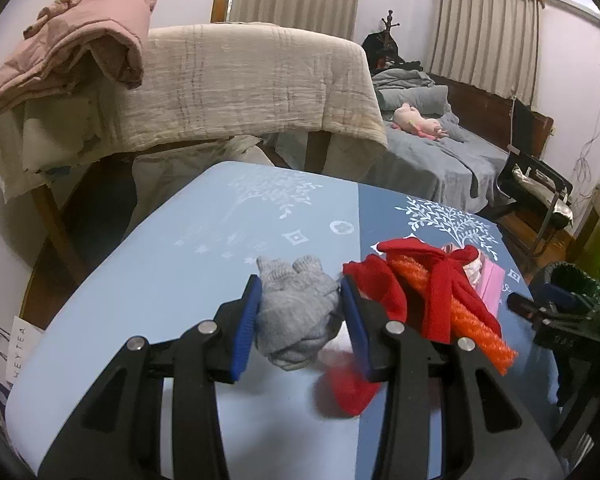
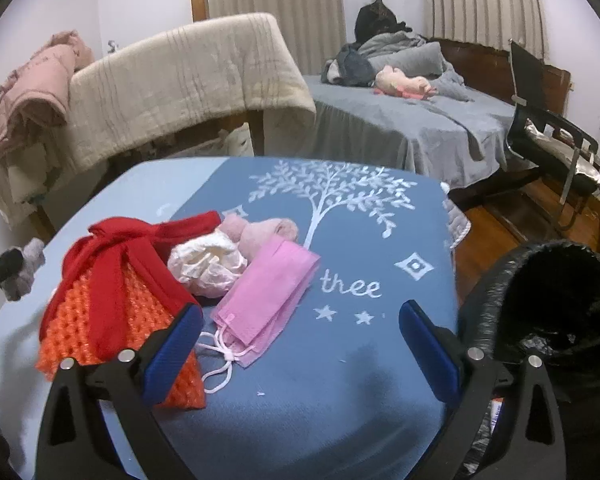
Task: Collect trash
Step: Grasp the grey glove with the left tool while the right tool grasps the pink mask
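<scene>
A: What has the left gripper (image 1: 300, 320) got?

B: Its blue pads pinch a crumpled grey sock (image 1: 298, 312) at centre frame, above the blue table (image 1: 140, 280).

A: And the right gripper (image 2: 300, 344)?

B: Spread wide, grasping nothing. The pink mask (image 2: 266, 300) lies centre-left, beside red cloth (image 2: 120, 264); the black-lined bin (image 2: 556, 312) stands at right.

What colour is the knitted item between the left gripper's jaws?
Grey knitted item, seen best in the left wrist view.
</scene>
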A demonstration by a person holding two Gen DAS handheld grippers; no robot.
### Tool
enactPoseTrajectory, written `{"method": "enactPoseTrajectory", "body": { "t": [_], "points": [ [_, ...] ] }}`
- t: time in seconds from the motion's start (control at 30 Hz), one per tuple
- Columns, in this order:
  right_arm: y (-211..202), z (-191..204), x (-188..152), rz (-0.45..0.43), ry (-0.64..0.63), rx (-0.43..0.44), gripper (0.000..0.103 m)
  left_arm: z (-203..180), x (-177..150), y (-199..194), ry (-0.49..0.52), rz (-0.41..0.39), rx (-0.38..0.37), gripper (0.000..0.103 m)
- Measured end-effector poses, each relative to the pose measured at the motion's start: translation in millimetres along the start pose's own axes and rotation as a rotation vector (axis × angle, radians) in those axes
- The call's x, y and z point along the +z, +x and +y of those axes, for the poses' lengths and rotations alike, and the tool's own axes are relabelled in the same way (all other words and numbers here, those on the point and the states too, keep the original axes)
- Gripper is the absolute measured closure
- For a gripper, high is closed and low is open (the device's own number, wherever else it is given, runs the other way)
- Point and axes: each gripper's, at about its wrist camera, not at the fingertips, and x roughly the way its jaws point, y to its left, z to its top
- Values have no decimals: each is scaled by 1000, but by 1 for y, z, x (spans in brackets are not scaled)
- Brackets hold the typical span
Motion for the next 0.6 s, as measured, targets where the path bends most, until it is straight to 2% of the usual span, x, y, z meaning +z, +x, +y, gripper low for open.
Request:
{"method": "enactPoseTrajectory", "body": {
  "t": [0.33, 0.6],
  "points": [
    [31, 12, 1, 87, -24, -7, 6, -11, 5, 21, 5, 6, -5, 64],
    [44, 7, -2, 163, -16, -49, 7, -16, 9, 28, 22, 10, -6, 64]
  ]
}}
